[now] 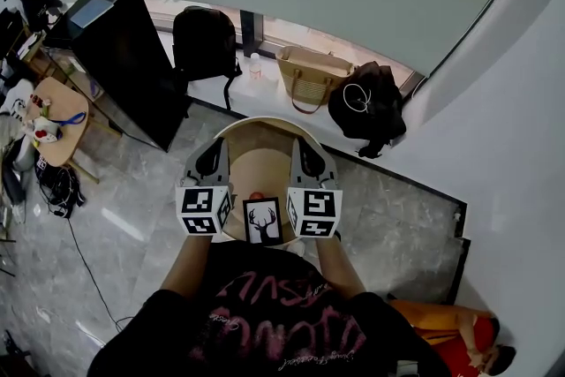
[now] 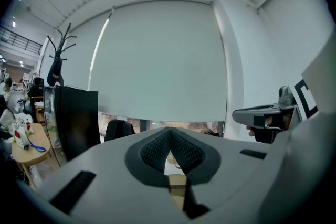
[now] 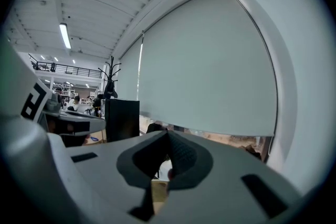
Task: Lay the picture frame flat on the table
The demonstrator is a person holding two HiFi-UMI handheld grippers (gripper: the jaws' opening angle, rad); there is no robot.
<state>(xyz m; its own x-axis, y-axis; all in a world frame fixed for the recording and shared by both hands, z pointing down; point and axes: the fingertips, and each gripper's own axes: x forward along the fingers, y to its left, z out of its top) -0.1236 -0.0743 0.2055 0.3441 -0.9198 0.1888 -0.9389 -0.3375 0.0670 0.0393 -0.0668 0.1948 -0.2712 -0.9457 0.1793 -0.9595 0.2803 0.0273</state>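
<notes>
"Starting nearest: item one, picture frame [image 1: 263, 222]. Where is it sitting?"
"It is sitting at the near edge of the round worktop [image 1: 261, 162], between the two marker cubes, its deer print facing the head camera. Flat or propped, I cannot tell."
"Item two, left hand-held gripper [image 1: 212, 151]?"
"It is hovering over the worktop, left of the frame. Its jaws are pressing together at the tips and gripping nothing."
"Item three, right hand-held gripper [image 1: 305, 151]?"
"It is hovering on the frame's right, likewise closed at the tips and carrying nothing."
"Anything lying beyond?"
"A black backpack [image 1: 205, 40], a woven bag [image 1: 309, 77] and a black bag [image 1: 371, 109] are sitting along the foot of the window. A black cabinet [image 1: 124, 57] is standing further left."
</notes>
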